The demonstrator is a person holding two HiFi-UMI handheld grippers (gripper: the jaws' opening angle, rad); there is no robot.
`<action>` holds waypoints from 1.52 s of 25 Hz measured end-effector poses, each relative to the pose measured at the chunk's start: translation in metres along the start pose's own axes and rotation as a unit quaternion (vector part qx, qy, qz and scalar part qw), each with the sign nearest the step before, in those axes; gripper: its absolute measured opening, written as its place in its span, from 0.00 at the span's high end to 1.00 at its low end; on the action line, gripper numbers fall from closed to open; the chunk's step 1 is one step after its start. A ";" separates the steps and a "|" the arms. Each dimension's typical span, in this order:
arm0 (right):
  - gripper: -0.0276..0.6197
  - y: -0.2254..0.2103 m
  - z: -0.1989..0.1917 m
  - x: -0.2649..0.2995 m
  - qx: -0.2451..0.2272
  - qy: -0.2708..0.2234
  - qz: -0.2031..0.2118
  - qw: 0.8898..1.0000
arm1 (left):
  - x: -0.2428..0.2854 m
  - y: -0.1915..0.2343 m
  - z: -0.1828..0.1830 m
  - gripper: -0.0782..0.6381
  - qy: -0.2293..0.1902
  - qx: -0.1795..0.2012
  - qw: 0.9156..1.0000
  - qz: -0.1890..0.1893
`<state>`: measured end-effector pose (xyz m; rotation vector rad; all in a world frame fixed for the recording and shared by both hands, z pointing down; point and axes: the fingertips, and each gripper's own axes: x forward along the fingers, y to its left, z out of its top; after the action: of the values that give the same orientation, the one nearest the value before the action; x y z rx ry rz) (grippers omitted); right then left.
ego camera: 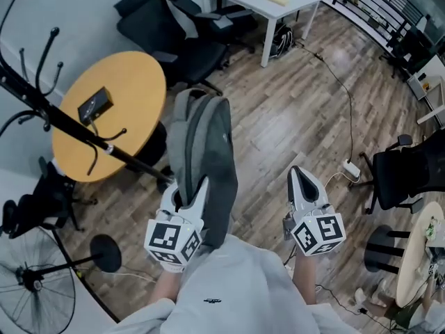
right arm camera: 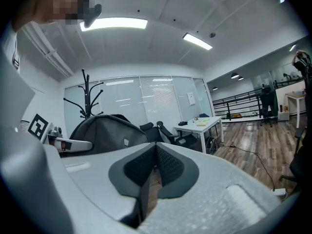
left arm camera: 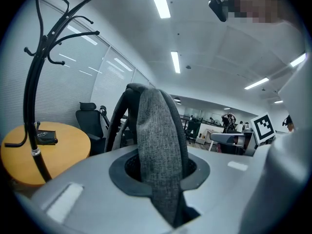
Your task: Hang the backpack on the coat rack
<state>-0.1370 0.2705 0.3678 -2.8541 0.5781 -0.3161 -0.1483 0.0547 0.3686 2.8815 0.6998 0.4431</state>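
Observation:
A grey backpack [ego camera: 205,152] hangs in front of me, held up by a grey strap [left arm camera: 158,145]. My left gripper [ego camera: 186,195] is shut on that strap, which runs between its pads and arches above them. The black coat rack [ego camera: 62,120] leans across the left of the head view. In the left gripper view the coat rack [left arm camera: 36,91] stands tall at the left, apart from the bag. My right gripper [ego camera: 304,179] is to the right of the bag, shut with nothing in it. From the right gripper view the backpack [right arm camera: 105,130] shows at the left, with the coat rack [right arm camera: 87,99] behind it.
A round yellow table [ego camera: 132,96] with a small black item [ego camera: 95,104] stands beside the rack's pole. Black office chairs [ego camera: 181,40] and a white desk [ego camera: 261,2] lie ahead. A floor fan [ego camera: 35,277] is at the lower left; a cable and power strip [ego camera: 351,167] at the right.

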 end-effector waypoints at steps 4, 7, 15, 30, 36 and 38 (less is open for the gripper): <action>0.95 -0.001 0.014 0.043 -0.009 0.003 -0.005 1.000 | 0.026 0.032 0.016 0.74 -0.004 -0.004 1.000 0.001; 0.95 0.005 0.024 0.076 -0.020 0.004 0.000 1.000 | 0.044 0.057 0.024 0.74 -0.007 -0.010 1.000 0.004; 0.95 0.037 0.045 0.167 -0.041 0.006 0.030 0.999 | 0.078 0.121 0.051 0.74 -0.023 -0.026 0.999 0.011; 0.95 0.065 0.045 0.280 -0.038 0.033 0.145 0.988 | 0.098 0.179 0.066 0.74 -0.039 -0.051 0.993 0.097; 0.95 0.079 0.042 0.356 -0.042 0.052 0.237 0.969 | 0.117 0.213 0.078 0.74 -0.056 -0.048 0.981 0.178; 0.95 0.084 0.046 0.383 -0.041 0.059 0.267 0.961 | 0.128 0.226 0.083 0.74 -0.056 -0.052 0.976 0.204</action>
<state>0.1890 0.0477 0.3667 -2.6239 1.3703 -0.3696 0.0827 -0.0902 0.3686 2.9155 0.0598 0.3454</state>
